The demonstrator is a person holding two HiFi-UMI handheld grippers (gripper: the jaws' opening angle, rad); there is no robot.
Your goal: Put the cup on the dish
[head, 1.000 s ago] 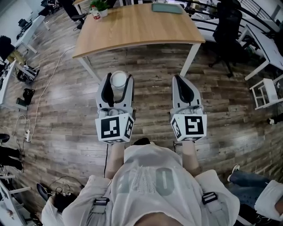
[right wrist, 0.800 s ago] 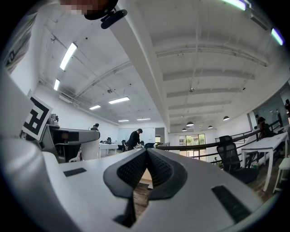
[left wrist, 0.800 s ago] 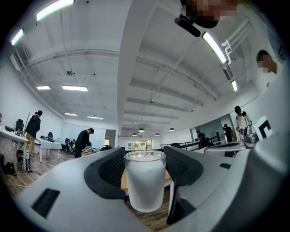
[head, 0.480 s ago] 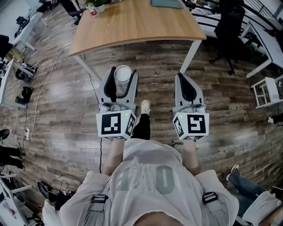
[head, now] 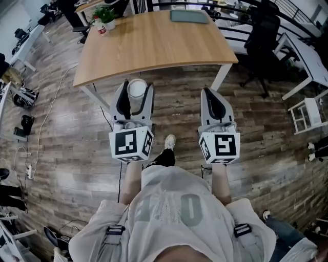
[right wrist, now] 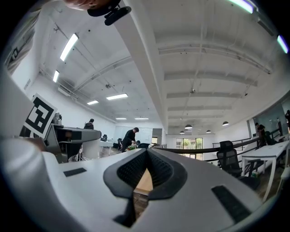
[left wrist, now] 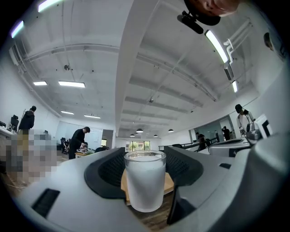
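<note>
1. The frosted white glass cup (left wrist: 145, 181) stands upright between the jaws of the left hand-held gripper (head: 136, 91). The jaws are closed against its sides and stand apart only by the cup's width. It is carried in the air over the dark wood-plank floor (head: 61, 128), just short of the near edge of the surface.
2. Holding it upright with the rim on top probably keeps the base ready to go straight down onto the dish.
3. The right hand-held gripper (right wrist: 146, 154) has its jaws pressed together with nothing between them. It is held level beside the left one and looks like a spare.
4. The pale wooden surface (head: 154, 46) lies ahead. A flat grey-green rectangular tray (head: 189, 15) rests at its far edge, and I take it to be the dish. It is well apart from the cup.
5. The top between the near edge and the tray is bare, which leaves an open lane.
   - A small potted plant (head: 105, 14) sits at the far left corner, well off that lane.
   - A black office chair (head: 261, 36) stands off the right side.
   - The near edge is the first thing the cup must clear.
</note>
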